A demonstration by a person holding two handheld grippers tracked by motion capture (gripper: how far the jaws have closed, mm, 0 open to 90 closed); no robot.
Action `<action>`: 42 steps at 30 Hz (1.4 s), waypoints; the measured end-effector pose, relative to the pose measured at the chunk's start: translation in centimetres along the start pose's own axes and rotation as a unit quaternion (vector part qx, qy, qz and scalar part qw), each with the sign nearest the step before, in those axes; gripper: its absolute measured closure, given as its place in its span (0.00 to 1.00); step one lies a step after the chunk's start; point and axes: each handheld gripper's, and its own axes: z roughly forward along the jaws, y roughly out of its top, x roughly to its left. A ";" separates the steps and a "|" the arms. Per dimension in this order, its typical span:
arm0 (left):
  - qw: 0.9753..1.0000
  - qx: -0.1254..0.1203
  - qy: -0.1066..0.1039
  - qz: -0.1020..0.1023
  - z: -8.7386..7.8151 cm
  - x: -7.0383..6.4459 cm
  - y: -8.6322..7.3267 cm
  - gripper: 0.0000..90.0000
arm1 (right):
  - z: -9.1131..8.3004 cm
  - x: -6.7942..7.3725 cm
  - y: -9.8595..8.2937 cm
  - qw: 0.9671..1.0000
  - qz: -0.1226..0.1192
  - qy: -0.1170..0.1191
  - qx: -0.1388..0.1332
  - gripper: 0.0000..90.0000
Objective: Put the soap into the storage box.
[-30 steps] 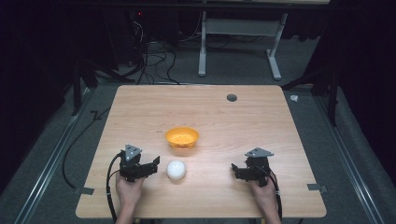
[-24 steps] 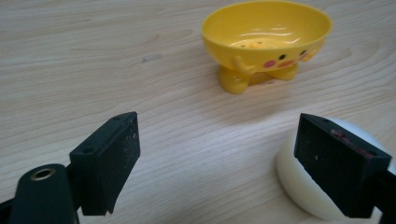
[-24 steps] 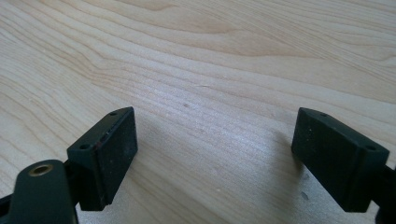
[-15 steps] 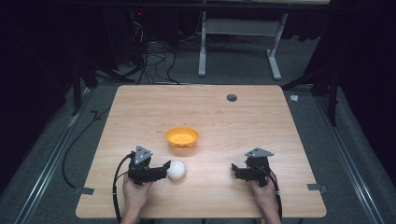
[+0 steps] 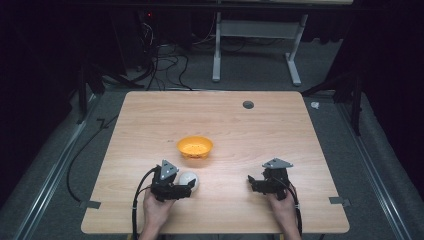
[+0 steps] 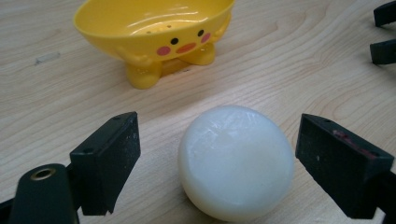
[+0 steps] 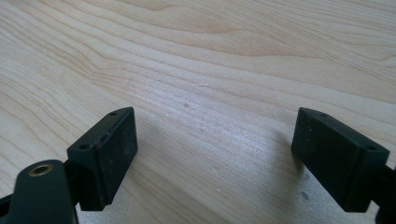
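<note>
- On the near half of the wooden table (image 5: pixel 280 130), your left gripper (image 5: pixel 188 186) lies low with its jaws spread around the white ball (image 5: pixel 189 180), which sits on the wood just in front of your left hand (image 5: pixel 156 210).
- In the left gripper view, the white ball (image 6: pixel 236 161) rests between the two black jaws with a gap showing on either side, nearer the right jaw than the left; neither pad touches it, which you cannot judge from the high view.
- That same view gives you the yellow bowl (image 6: pixel 154 32) up close: a chick face with pink cheeks on its side, small feet under it, standing upright beyond the ball and apart from it. From above, the yellow bowl (image 5: pixel 195 147) reads as a plain orange-yellow dish near the table's middle.
- At the far right edge of the left gripper view, the tips of your right gripper (image 6: pixel 384 32) show, well apart from the ball.
- Your right gripper (image 5: pixel 253 183) rests near the table's front edge, held by your right hand (image 5: pixel 284 210), with the grey plate on top.
- In the right gripper view, its jaws stand wide apart over bare wood grain, nothing between them.
</note>
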 end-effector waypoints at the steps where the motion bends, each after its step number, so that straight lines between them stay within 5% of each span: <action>1: 1.000 0.000 0.000 0.000 0.0 0.0 0.0 0.16 | 0.0 0.0 0.0 1.000 0.000 0.000 0.000 0.17; 16: 0.999 0.038 0.004 0.025 1.9 -1.4 -0.2 0.16 | 0.0 0.0 0.0 1.000 0.000 0.000 -0.001 0.17; 42: 0.997 0.070 0.024 0.034 3.1 -1.5 -0.8 0.27 | 0.0 0.0 0.0 1.000 0.000 0.000 0.000 0.17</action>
